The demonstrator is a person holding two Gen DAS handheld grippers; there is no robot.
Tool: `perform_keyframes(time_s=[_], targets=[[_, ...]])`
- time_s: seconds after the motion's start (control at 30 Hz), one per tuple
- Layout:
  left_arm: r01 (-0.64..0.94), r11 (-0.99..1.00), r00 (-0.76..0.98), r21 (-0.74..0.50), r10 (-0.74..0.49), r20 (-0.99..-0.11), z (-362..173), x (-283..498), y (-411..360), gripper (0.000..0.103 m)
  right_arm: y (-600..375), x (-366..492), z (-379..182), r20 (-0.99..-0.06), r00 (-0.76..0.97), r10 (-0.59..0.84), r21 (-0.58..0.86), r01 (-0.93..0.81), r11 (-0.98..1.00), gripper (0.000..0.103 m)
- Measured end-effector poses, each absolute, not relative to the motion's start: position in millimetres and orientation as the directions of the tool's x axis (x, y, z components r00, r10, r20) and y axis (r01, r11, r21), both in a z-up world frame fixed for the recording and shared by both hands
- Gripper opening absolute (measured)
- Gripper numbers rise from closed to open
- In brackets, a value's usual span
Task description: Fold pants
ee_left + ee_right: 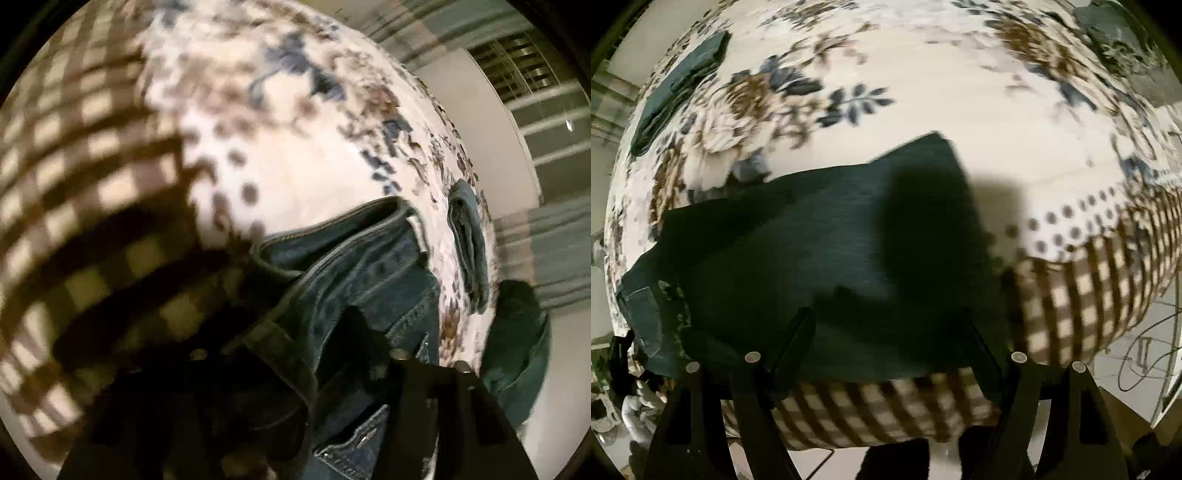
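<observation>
Dark blue denim pants (798,258) are lying across a cream blanket with a brown and blue flower print and a brown-and-cream checked border (923,85), with a leg spread flat in the middle of the right wrist view and reaching down near the checked edge. The right gripper (886,332) has its two black fingers (798,332) spread wide apart with the near edge of the denim sitting between them, so it's released, not pinching anything. In the left wrist view the waistband end of the pants (351,266) is bunched up right in front of the camera, seams and a zipper showing. The left gripper (373,354) is mostly lost in shadow and blur; the denim is draped over it, but I honestly can't tell whether it's clenched on the fabric. Further off to the right in that view there's a second folded dark blue denim garment (469,251) lying on the blanket, well apart from the pants.
</observation>
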State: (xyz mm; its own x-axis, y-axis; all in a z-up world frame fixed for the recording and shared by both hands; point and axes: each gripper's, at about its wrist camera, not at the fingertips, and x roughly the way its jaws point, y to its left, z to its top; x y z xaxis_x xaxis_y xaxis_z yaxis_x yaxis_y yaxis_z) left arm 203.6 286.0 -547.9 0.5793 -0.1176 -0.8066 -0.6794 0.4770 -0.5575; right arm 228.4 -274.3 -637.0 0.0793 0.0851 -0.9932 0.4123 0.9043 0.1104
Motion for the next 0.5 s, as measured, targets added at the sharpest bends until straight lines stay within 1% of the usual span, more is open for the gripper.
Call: perform_keyframes(time_s=[0.03,0.1,0.13,0.2,0.23,0.3,0.37,0.47,0.5], targets=[[-0.675,0.512,0.57,-0.531,-0.094,-0.816,-534,203,282,0.034,-270,231,-637,-0.994,0.076,0.083,0.108,0.407,0.907,0.081],[-0.658,0.536,0.59,-0.529,-0.071,-0.805,-514,196,278,0.029,-260,237,-637,-0.993,0.078,0.083,0.107,0.392,0.914,0.081],[-0.653,0.543,0.596,-0.528,-0.062,-0.8,-507,194,277,0.028,-256,239,-638,-0.994,0.078,0.082,0.106,0.384,0.917,0.081],[-0.653,0.551,0.589,-0.52,-0.063,-0.806,-497,193,275,0.028,-251,241,-640,-0.994,0.077,0.082,0.105,0.377,0.92,0.081],[-0.655,0.55,0.582,-0.518,-0.07,-0.81,-496,195,276,0.031,-250,242,-642,-0.995,0.065,0.081,0.1,0.375,0.922,0.081],[-0.681,0.54,0.542,-0.493,-0.081,-0.837,-503,195,281,0.031,-249,243,-647,-0.995,0.05,0.085,0.098,0.382,0.919,0.081],[-0.708,0.484,0.531,-0.514,-0.115,-0.84,-512,186,290,0.031,-249,242,-650,-0.996,0.039,0.084,0.093,0.391,0.916,0.081],[-0.722,0.438,0.536,-0.535,-0.135,-0.833,-511,172,294,0.031,-248,241,-651,-0.996,0.037,0.079,0.087,0.394,0.915,0.081],[-0.715,0.441,0.547,-0.542,-0.131,-0.827,-508,169,293,0.028,-247,242,-652,-0.996,0.035,0.077,0.084,0.394,0.915,0.081]])
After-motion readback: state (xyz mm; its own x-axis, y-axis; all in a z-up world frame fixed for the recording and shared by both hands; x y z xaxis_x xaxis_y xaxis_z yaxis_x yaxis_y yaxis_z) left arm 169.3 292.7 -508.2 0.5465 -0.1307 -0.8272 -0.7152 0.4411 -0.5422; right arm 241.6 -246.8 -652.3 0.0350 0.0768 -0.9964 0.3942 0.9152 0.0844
